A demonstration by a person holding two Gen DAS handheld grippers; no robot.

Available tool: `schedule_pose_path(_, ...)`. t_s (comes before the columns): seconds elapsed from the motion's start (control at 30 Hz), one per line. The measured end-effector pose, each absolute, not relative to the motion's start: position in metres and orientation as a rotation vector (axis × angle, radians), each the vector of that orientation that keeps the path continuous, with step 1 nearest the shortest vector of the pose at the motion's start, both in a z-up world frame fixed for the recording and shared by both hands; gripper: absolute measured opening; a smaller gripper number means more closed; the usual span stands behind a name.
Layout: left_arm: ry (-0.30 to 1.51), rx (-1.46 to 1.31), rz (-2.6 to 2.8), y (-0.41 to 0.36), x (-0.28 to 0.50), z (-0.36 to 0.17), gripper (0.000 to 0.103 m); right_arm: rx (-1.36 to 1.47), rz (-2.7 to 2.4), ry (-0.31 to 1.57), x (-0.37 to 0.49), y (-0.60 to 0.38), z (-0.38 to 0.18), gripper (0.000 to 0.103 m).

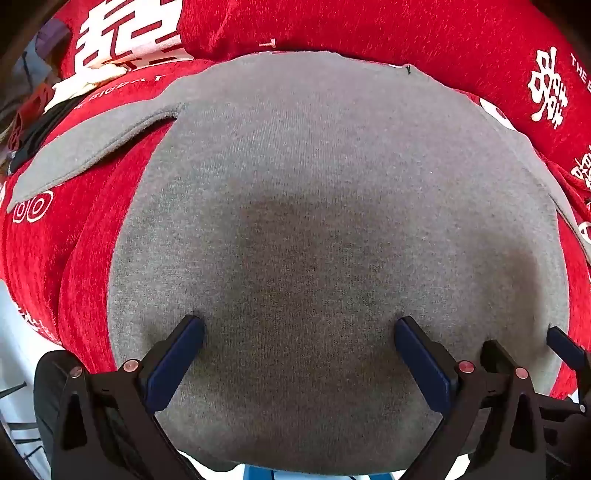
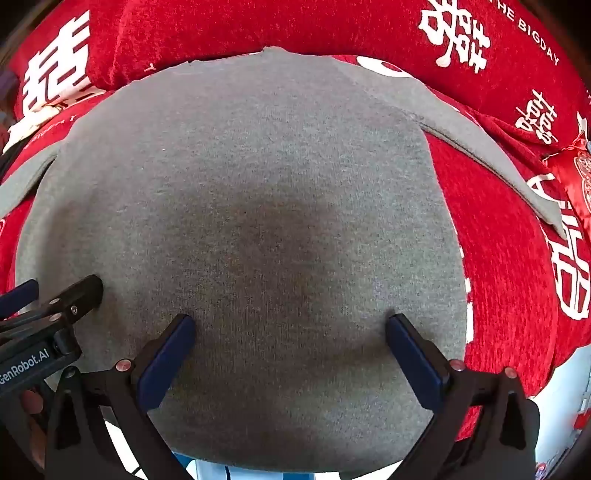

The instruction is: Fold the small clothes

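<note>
A small grey knit garment [image 1: 314,206] lies flat on a red cloth, with a sleeve [image 1: 88,147] spread to the left; in the right wrist view the garment [image 2: 258,192] shows its other sleeve [image 2: 491,155] spread to the right. My left gripper [image 1: 299,328] is open, its blue pads [image 1: 181,354] pressing down on the garment near its lower edge. My right gripper [image 2: 290,325] is open too, pads [image 2: 413,358] resting on the same fabric. The two grippers sit side by side: the right one shows in the left view [image 1: 532,350], the left one in the right view [image 2: 55,295].
The red cloth [image 1: 406,33] with white characters and print covers the surface and bulges into a cushion-like ridge beyond the garment. A pale floor or ledge [image 2: 565,391] shows at the lower right, and dark clutter [image 1: 26,122] at the far left.
</note>
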State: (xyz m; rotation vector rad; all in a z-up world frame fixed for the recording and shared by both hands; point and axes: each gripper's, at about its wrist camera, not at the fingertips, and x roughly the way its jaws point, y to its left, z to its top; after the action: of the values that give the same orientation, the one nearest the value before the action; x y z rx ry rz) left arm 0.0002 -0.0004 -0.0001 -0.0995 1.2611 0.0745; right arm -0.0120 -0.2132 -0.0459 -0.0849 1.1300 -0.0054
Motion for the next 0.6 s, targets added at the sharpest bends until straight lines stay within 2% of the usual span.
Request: schedule_pose_path(0.6,1.29,-0.098,0.083,0.004,0.001,-0.004,0.103,-0.088,0.001,1.128,-0.01,-0.214,-0.047,0.103)
